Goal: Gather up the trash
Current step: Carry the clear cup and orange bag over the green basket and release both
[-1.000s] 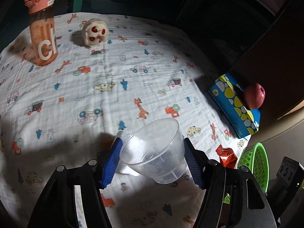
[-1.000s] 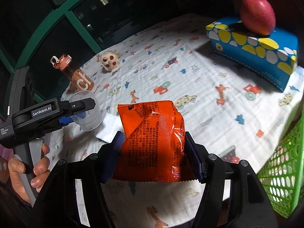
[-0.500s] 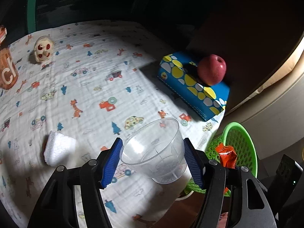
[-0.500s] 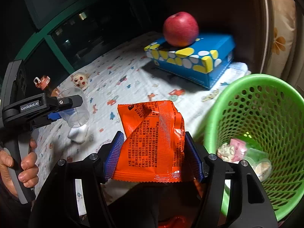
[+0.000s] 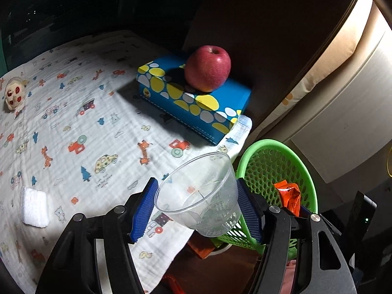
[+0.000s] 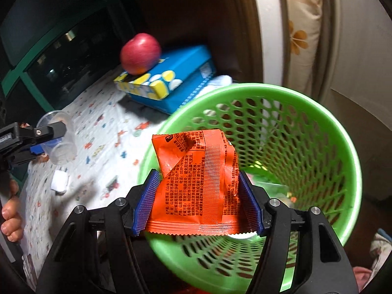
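Right wrist view: an orange wrapper is positioned over the green basket for dropping (jaws opening around it), while a clear cup is clamped by the left gripper.

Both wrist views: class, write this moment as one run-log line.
left gripper: holds clear cup beside basket | right gripper: jaws opening, orange wrapper between them, over green basket | white wad: on cloth

Orange wrapper, green perforated basket, red apple, blue box with yellow and white spots, white cloth printed with cars and giraffes, clear cup
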{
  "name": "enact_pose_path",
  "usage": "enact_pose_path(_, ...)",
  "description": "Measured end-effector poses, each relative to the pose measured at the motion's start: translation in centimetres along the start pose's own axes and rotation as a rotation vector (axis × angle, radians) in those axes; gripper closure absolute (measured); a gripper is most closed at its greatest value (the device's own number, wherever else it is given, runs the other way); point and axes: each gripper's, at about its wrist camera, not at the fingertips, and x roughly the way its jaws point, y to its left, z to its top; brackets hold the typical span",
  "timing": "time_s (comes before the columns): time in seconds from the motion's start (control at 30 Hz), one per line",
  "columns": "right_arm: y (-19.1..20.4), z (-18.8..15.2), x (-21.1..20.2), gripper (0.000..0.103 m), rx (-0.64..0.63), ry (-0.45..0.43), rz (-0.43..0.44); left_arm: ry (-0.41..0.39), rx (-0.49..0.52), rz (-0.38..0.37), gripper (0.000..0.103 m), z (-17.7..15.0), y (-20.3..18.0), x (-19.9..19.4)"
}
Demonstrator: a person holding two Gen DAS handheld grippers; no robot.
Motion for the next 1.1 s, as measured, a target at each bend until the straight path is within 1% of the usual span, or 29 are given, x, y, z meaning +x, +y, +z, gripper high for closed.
enact_pose_path(0.2,-2.8,-0.7,0.1,0.036,0.032,0.014,-0.049,0.016,0.047,-0.018,0.040,0.1,-2.8,1.0)
enact_pose_path(0.37,-3.8,-1.1,-0.2,0.026,0.050,0.008,-0.072,0.025,0.091,-0.032,0.040,0.1,-5.2,1.8)
enact_pose_path(0.67,-5.2,-1.6,-2.5,0.026,0.063,-0.026,-0.089,0.066,0.167,-0.059,0.040,-0.9,-8.9,4.1)
enact_pose_path(0.87,-6.1,-2.4,-4.1,0.025,0.078,-0.041,-0.089,0.115,0.216,-0.064,0.040,-2.0,-11.1,6.4)
enact_pose_path(1.1,-7.1,-3.3,-5.2,0.024,0.103,-0.051,-0.089,0.166,0.250,-0.087,0.040,-3.1,-12.9,8.6)
